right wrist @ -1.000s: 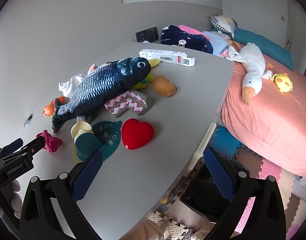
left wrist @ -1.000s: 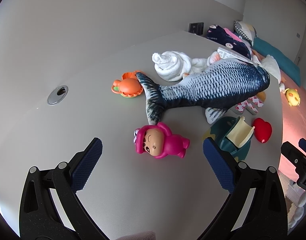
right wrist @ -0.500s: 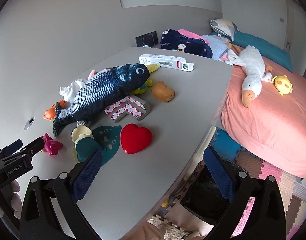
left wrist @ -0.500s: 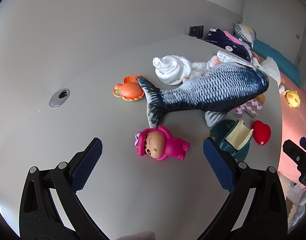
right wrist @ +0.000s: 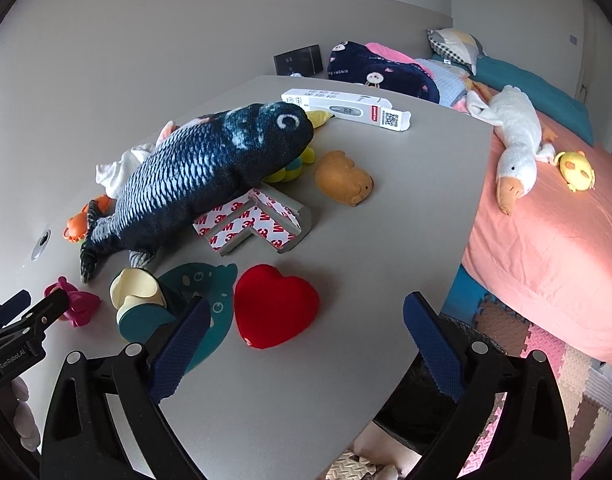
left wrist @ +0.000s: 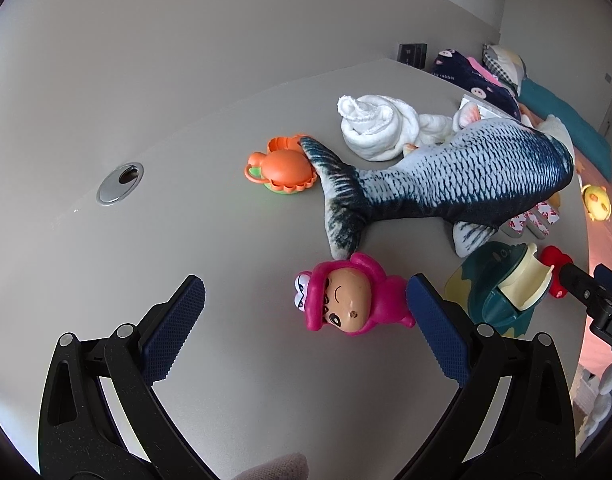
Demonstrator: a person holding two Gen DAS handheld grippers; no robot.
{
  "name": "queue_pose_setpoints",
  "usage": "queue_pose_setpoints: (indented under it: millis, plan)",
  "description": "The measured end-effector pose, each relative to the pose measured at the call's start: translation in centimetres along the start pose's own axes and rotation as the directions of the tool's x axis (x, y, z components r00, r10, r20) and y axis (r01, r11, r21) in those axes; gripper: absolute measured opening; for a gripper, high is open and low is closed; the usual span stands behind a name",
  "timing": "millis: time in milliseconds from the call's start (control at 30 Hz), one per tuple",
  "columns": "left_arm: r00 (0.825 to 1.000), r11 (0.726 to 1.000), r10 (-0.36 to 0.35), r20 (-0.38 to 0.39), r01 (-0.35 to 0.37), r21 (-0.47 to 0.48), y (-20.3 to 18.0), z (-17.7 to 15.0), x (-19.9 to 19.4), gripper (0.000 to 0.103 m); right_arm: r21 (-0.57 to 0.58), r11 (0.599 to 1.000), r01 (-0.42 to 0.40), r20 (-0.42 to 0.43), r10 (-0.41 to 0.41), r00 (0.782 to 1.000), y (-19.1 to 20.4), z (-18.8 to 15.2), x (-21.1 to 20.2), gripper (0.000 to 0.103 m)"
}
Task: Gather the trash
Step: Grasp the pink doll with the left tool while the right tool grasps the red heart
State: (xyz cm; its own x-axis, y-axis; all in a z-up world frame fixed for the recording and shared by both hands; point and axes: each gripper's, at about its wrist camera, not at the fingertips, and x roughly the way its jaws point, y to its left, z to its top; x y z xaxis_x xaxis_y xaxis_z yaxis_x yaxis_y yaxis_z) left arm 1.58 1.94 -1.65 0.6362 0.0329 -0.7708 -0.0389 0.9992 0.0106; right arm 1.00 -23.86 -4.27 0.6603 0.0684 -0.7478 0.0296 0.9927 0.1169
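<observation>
My left gripper (left wrist: pixel 306 320) is open and empty just above the grey table (left wrist: pixel 186 240), with a pink doll figure (left wrist: pixel 345 300) lying between its fingers, close to the right one. My right gripper (right wrist: pixel 304 344) is open and empty over the table's near edge, just behind a red heart cushion (right wrist: pixel 276 306). A plush fish (right wrist: pixel 202 172) lies across the table, also in the left wrist view (left wrist: pixel 457 176). A white thermometer box (right wrist: pixel 345 110) lies at the far side. A grey corner guard with red-printed tape (right wrist: pixel 254 226) lies by the fish.
A teal mat with a cream cup (right wrist: pixel 146 300), an orange toy (left wrist: pixel 282 168), a rolled white cloth (left wrist: pixel 377 128) and a tan plush (right wrist: pixel 343 178) lie on the table. A dark bin (right wrist: pixel 425 408) stands below the table edge. A bed (right wrist: pixel 545 240) is at the right.
The left gripper has moved forward and lower, so the pink doll now lies between its fingers. The right gripper has moved forward toward the red heart.
</observation>
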Motion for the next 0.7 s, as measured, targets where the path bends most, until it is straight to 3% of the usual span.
queue_pose_setpoints:
  millis: [233, 300, 433, 700]
  plan:
    - [0.998, 0.998, -0.056, -0.034, 0.057, 0.030, -0.7, -0.4, 1.1, 0.097, -0.054, 0.998, 0.015, -0.023, -0.016, 1.000, 0.8, -0.1, 2.1, 0.088]
    - [0.998, 0.998, -0.054, -0.042, 0.056, 0.039, -0.8, -0.5, 1.4, 0.097, -0.073, 0.997, 0.041, -0.013, -0.042, 0.999, 0.9, -0.1, 2.2, 0.080]
    - [0.997, 0.997, -0.060, -0.057, 0.063, 0.039, -0.7, -0.7, 2.0, 0.090, -0.085, 0.995, 0.060, -0.004, -0.061, 0.998, 0.8, 0.0, 1.9, 0.050]
    - [0.998, 0.997, -0.039, -0.050, 0.042, 0.062, -1.0, -1.4, 1.9, 0.071, -0.078, 0.996, 0.039, -0.017, -0.040, 0.999, 0.5, -0.4, 1.3, 0.048]
